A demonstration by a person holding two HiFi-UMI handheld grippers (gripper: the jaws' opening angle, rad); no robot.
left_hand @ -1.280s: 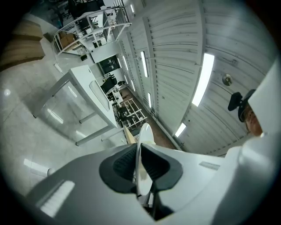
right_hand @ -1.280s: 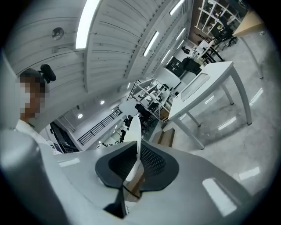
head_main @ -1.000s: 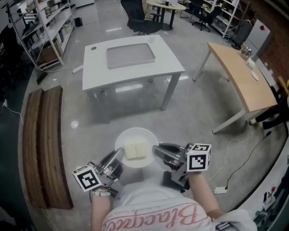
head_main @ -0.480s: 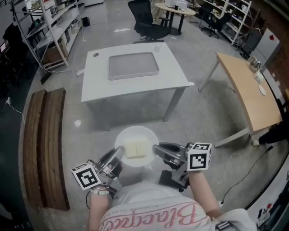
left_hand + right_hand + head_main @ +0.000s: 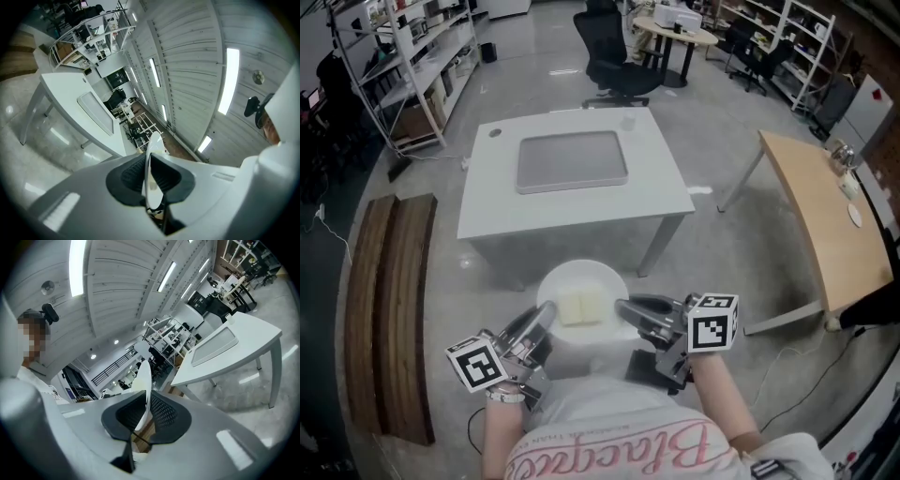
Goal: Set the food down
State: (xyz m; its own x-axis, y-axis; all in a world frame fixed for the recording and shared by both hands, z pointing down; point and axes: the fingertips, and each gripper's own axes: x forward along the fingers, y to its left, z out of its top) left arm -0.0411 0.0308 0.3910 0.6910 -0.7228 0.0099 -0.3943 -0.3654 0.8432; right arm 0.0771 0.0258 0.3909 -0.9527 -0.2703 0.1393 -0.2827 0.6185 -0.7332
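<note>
so both tools are clamped on the plate (image 5: 565, 272) right now: left tool (image 5: 544, 317) pinching the left rim, right tool (image 5: 624, 308) pinching the right rim. in each tool's own view you can see the thin white edge sandwiched between the dark pads. the food (image 5: 584, 307) is a couple of pale squarish pieces sitting side by side in the middle of the plate, and the plate is up in the air close in front of the person, over the floor and well short of the counter (image 5: 487, 202). my take: the set-down hasn't really begun, it's more the carry part. to do it well i'd hold both tools at the same height so the plate stays flat, since a rim-only grip means any dip on one side could send the food sliding. get right up to the counter, lower it flat onto a bare patch or the grey tray (image 5: 572, 161) (can't tell which is meant), and only let go once the bottom is resting. open both sides together and pull out sideways so nothing catches the rim.
</note>
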